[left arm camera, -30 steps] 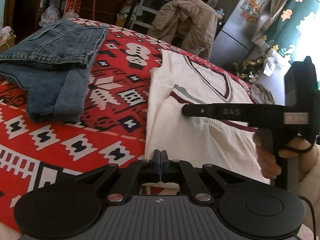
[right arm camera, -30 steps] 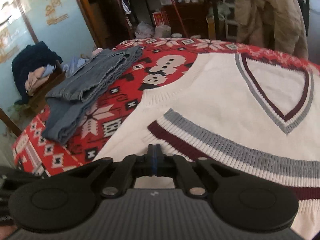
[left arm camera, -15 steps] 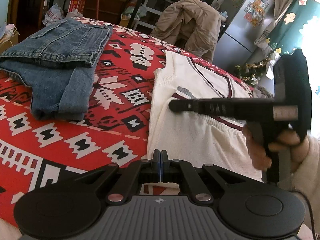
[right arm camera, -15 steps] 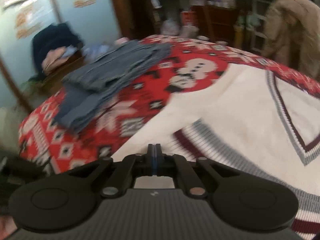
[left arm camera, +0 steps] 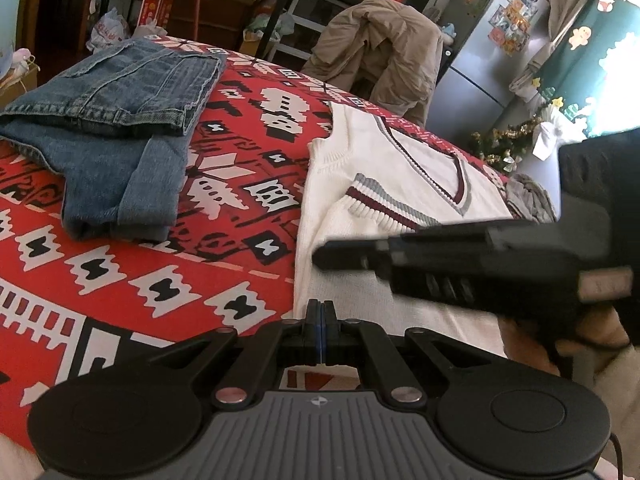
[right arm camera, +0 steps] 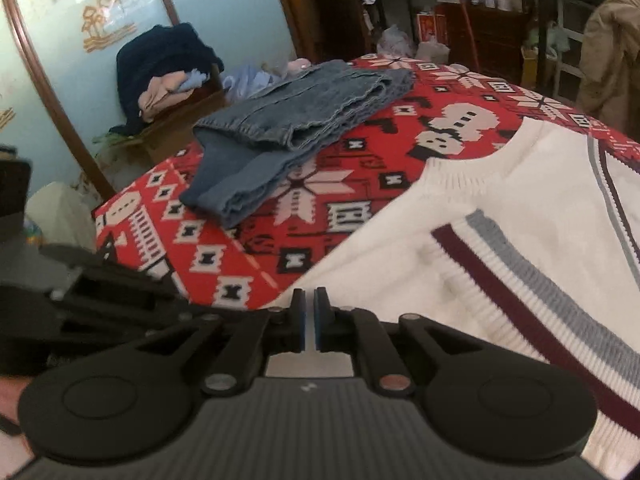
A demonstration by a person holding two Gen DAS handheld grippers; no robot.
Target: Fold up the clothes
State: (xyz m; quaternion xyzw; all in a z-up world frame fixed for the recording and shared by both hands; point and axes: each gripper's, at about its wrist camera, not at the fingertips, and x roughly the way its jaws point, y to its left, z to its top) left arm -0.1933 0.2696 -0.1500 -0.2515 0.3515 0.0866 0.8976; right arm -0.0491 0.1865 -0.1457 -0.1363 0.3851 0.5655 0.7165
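**On the red blanket: two closed grippers at the sweater's near edge**

On the red patterned blanket [left arm camera: 248, 152] lies the white V-neck sweater [left arm camera: 400, 168], spread flat on the right side, its maroon and grey striped hem folded up across the chest. And there's the left gripper [left arm camera: 321, 320], low at the near edge of the sweater, jaws pressed together with nothing visible between them. It sits right where white knit meets red cloth.

Over to the right gripper [right arm camera: 309, 320] — a thin slit shows between its blue pads [right arm camera: 318, 326], but it is as good as closed, and no fabric is pinched there. From the left wrist view its black fingers reach in from the right, just above the sweater's lower half, blurred, with the person's hand [left arm camera: 560, 336] wrapped round the handle.

Far left on the blanket, well apart from the sweater, folded blue jeans [left arm camera: 116, 120] lie in a neat stack. Beyond the far edge, a tan jacket [left arm camera: 376, 48] hangs over a chair, and a grey fridge [left arm camera: 488, 56] stands further right.
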